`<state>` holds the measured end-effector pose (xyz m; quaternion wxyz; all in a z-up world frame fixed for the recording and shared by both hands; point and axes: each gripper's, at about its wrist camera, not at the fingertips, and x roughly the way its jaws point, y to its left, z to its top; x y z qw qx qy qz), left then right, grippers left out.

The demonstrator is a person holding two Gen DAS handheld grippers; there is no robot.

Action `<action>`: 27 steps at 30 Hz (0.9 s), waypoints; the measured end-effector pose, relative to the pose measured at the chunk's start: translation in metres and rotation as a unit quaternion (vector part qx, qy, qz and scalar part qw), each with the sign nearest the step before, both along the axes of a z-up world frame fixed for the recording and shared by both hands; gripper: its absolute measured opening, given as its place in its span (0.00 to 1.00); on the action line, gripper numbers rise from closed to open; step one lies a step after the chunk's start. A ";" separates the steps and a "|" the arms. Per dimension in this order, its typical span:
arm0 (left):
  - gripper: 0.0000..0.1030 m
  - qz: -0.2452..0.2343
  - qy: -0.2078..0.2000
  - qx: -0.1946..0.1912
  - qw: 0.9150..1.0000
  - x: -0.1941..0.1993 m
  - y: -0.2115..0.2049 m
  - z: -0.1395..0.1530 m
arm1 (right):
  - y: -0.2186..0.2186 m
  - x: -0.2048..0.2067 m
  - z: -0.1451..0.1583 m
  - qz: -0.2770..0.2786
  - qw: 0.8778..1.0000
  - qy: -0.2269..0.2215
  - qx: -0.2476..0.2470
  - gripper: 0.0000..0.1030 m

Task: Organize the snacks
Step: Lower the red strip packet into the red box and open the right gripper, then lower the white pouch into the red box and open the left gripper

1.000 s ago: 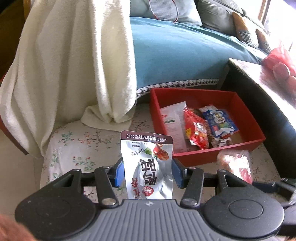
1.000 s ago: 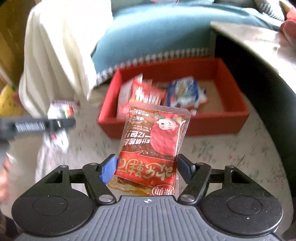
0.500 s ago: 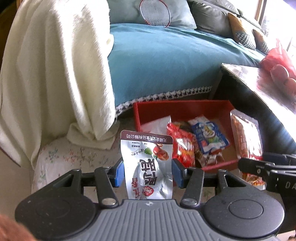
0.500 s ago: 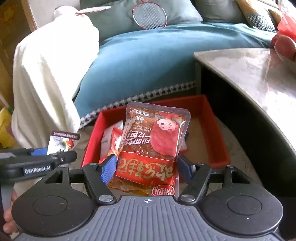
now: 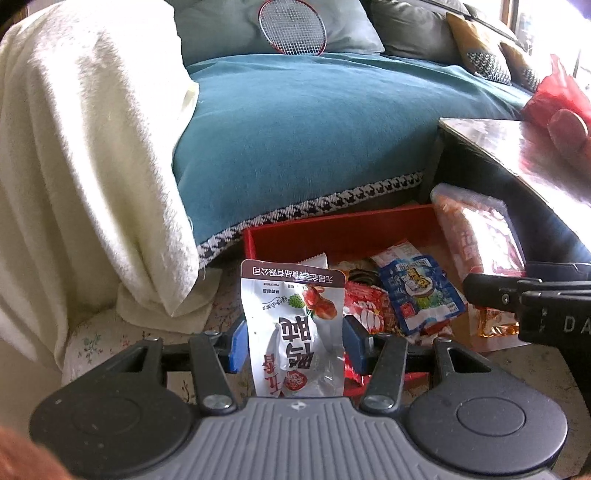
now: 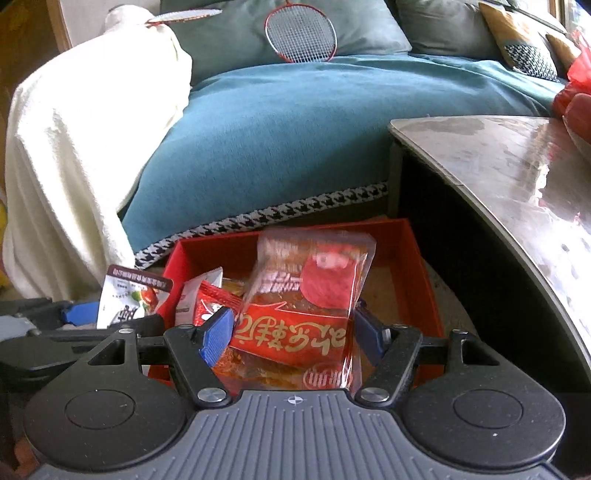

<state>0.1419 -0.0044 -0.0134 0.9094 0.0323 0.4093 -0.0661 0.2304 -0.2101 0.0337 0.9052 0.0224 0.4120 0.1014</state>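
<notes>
My left gripper (image 5: 295, 343) is shut on a white snack pouch (image 5: 295, 325) with a brown top band, held upright just in front of the red box (image 5: 332, 229). The box holds several packets, among them a blue one (image 5: 421, 291) and a red one (image 5: 365, 306). My right gripper (image 6: 295, 332) is shut on a red transparent snack pouch (image 6: 306, 295), which hangs over the red box (image 6: 221, 243). In the right wrist view the left gripper (image 6: 74, 314) and its white pouch (image 6: 125, 295) sit at the box's left wall. The left wrist view shows the right gripper (image 5: 517, 295) at the box's right side.
The box lies on a floral-patterned surface (image 5: 88, 339) in front of a sofa with a teal cover (image 5: 314, 140). A white blanket (image 5: 85, 147) hangs at the left. A dark table with a glossy top (image 6: 517, 177) stands close on the right. A badminton racket (image 6: 299, 33) leans on the cushions.
Both grippers have moved forward toward the red box with their pouches. The box now lies close beneath them, and the red pouch hangs over it instead of short of it.
</notes>
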 end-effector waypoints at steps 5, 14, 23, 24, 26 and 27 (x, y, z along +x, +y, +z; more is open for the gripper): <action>0.43 0.005 0.004 0.004 1.000 0.012 -0.002 -0.004 | -0.002 0.013 -0.011 -0.003 1.000 0.016 -0.006 0.55; 0.43 0.007 0.022 0.018 1.000 0.025 -0.009 -0.020 | 0.002 0.021 -0.024 0.003 0.999 0.042 -0.017 0.56; 0.45 0.006 0.030 0.024 0.999 0.032 -0.013 -0.026 | 0.001 0.021 -0.025 -0.002 0.999 0.046 -0.017 0.62; 0.46 0.006 0.031 0.023 0.999 0.033 -0.014 -0.026 | 0.000 0.021 -0.024 -0.004 0.999 0.045 -0.017 0.62; 0.49 0.007 0.031 0.021 0.999 0.033 -0.013 -0.025 | -0.001 0.021 -0.023 -0.007 0.999 0.043 -0.017 0.64; 0.50 0.007 0.030 0.022 0.999 0.033 -0.014 -0.024 | -0.001 0.021 -0.023 -0.008 0.999 0.043 -0.017 0.65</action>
